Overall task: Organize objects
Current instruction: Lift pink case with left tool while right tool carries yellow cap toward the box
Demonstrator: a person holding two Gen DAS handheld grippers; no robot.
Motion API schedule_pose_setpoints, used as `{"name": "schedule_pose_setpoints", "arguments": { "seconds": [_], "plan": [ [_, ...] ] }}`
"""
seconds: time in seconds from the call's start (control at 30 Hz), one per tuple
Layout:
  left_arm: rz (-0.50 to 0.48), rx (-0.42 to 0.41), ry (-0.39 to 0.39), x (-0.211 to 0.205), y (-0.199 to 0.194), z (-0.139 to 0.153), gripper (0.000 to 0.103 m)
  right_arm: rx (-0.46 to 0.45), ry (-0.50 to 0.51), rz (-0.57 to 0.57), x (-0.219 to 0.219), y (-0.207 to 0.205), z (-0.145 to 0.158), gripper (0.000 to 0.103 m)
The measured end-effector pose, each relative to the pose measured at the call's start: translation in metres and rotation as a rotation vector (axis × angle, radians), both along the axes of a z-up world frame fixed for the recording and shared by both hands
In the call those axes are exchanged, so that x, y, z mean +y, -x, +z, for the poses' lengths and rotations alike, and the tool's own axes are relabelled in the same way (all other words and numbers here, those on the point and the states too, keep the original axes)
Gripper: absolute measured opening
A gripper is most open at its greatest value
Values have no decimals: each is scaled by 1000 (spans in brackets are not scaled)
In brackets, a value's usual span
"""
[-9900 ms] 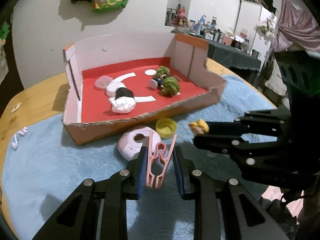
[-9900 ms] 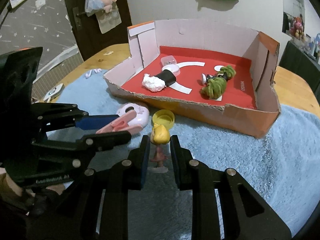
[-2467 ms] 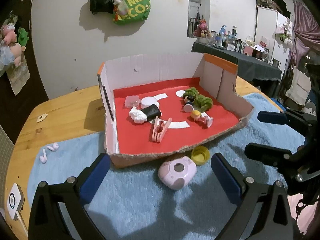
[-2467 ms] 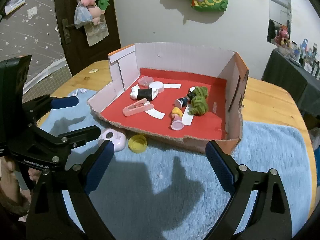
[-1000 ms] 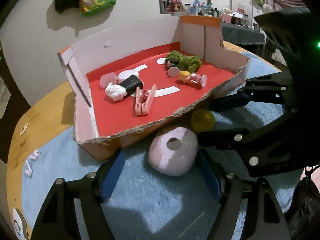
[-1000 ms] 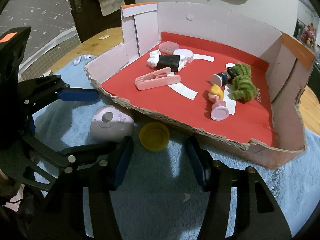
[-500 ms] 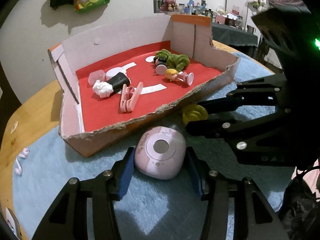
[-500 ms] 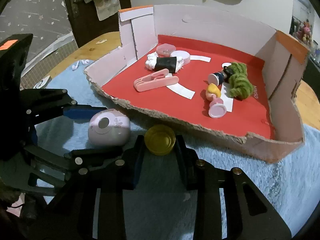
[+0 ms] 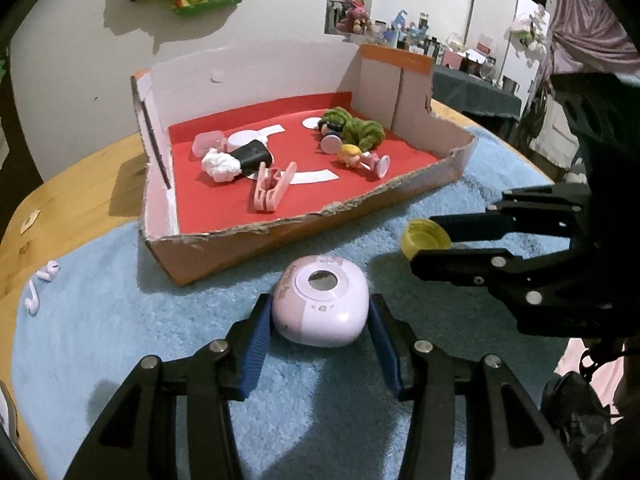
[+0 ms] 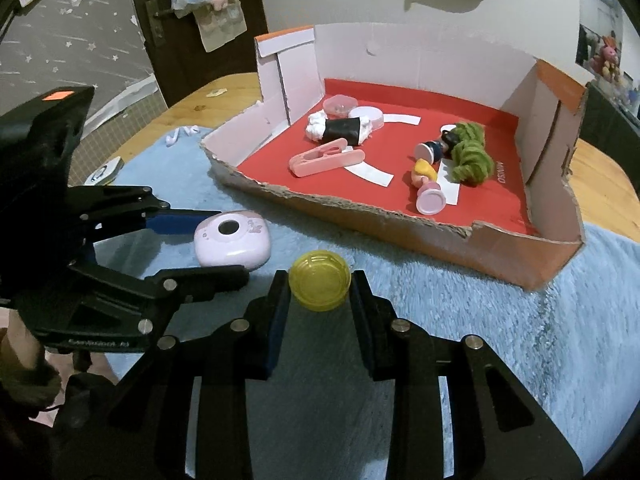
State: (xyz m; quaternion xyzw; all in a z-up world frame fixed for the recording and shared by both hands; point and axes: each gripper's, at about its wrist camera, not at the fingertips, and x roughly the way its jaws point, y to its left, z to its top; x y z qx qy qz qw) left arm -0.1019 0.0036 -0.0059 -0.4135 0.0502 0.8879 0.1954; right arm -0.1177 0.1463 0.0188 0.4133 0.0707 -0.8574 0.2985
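A pink rounded case (image 9: 318, 300) lies on the blue fleece mat (image 9: 120, 320) in front of the cardboard box (image 9: 304, 236). My left gripper (image 9: 320, 320) is closing on it, its blue pads against both sides. In the right wrist view the case (image 10: 232, 240) sits between the left gripper's (image 10: 230, 242) fingers. My right gripper (image 10: 319, 292) is shut on a yellow bottle cap (image 10: 320, 286), held a little above the mat and tipped on edge. From the left wrist view the cap (image 9: 424, 238) shows at the right gripper's (image 9: 424, 244) tips.
The red-floored box (image 10: 360, 216) holds a pink clothespin (image 9: 272, 188), a yellow-haired figurine (image 9: 360, 158), a green fuzzy toy (image 9: 356, 128) and a white-and-black item (image 9: 236, 160). White earbuds (image 9: 40, 288) lie at the mat's left edge on the wooden table (image 9: 80, 184).
Both grippers went from wide open to closed, the left around the pink case, the right on the yellow cap. The cap has come up off the mat and tipped.
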Motion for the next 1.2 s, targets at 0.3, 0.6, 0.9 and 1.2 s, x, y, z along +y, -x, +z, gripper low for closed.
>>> {"name": "schedule_pose_setpoints", "arguments": {
  "seconds": [0.3,0.6,0.9,1.2],
  "plan": [
    [21,15,-39,-6,-7,5,49,7,14,4,1,-7,6,29],
    [7,54,-58,-4,-17,23,49,15,41,7,2,-10,15,29],
    [12,91,-72,-2,-12,43,49,34,62,13,3,-8,29,29],
    [15,105,-91,1,5,55,49,51,75,9,4,-1,41,29]
  ]
}}
